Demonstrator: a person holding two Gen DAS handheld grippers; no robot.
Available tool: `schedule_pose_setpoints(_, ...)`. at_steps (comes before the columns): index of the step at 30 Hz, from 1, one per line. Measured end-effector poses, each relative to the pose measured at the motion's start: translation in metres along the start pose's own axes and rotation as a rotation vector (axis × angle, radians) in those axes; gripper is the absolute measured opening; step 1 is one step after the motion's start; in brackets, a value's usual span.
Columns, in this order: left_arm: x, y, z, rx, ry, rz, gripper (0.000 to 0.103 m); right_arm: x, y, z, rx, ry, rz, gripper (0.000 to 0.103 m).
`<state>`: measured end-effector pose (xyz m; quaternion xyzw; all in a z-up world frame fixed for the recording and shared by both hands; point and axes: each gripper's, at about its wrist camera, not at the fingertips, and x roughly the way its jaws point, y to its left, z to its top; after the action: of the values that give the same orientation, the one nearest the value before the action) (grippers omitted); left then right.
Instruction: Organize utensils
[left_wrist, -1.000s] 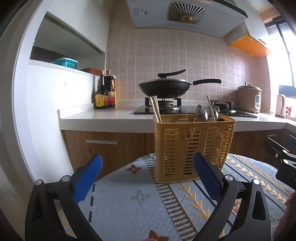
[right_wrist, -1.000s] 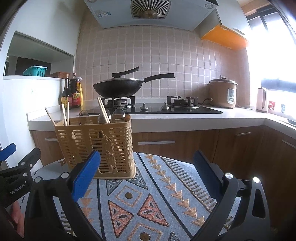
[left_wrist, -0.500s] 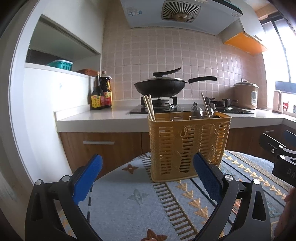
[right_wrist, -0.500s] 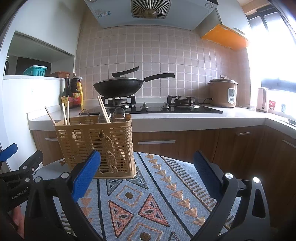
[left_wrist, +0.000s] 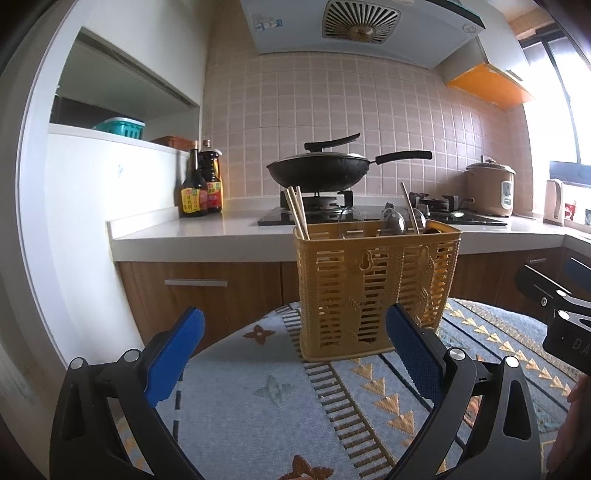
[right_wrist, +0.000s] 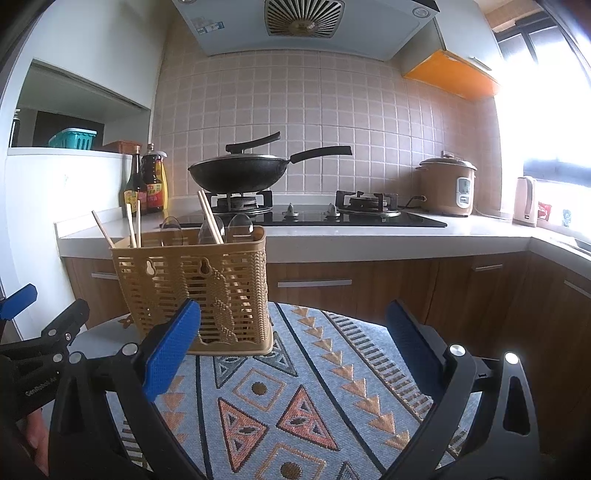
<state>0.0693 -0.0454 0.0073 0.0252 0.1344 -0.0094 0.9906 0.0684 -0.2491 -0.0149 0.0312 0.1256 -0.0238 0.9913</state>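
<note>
A yellow plastic utensil basket (left_wrist: 376, 288) stands upright on a patterned tablecloth (left_wrist: 258, 402); it also shows in the right wrist view (right_wrist: 195, 284). Wooden chopsticks (left_wrist: 297, 218) and clear spoons (left_wrist: 393, 221) stick out of its top. My left gripper (left_wrist: 295, 350) is open and empty, low over the cloth, just in front of the basket. My right gripper (right_wrist: 293, 347) is open and empty, to the right of the basket. Each gripper shows at the edge of the other's view.
Behind the table runs a white kitchen counter (left_wrist: 192, 236) with a black wok (left_wrist: 317, 171) on a gas hob, sauce bottles (left_wrist: 201, 188), a rice cooker (right_wrist: 447, 186) and a kettle (right_wrist: 526, 201). Wooden cabinets (right_wrist: 369, 280) stand below.
The left wrist view has shifted slightly, so the basket sits a little more to the left and lower in it. The right gripper has hardly moved. Both stay open.
</note>
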Motion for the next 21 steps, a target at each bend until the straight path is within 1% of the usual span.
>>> schedule_pose_setpoints(4,-0.002,-0.0005,0.0,0.002,-0.004,-0.001,0.095,-0.0015,0.0009,0.0004,-0.001,-0.009,0.0,0.096)
schedule_pose_setpoints(21,-0.0026,-0.0026,0.0004,0.006,-0.005,-0.004,0.095,0.0013,0.0048,-0.0001,-0.007,0.005,0.001,0.096)
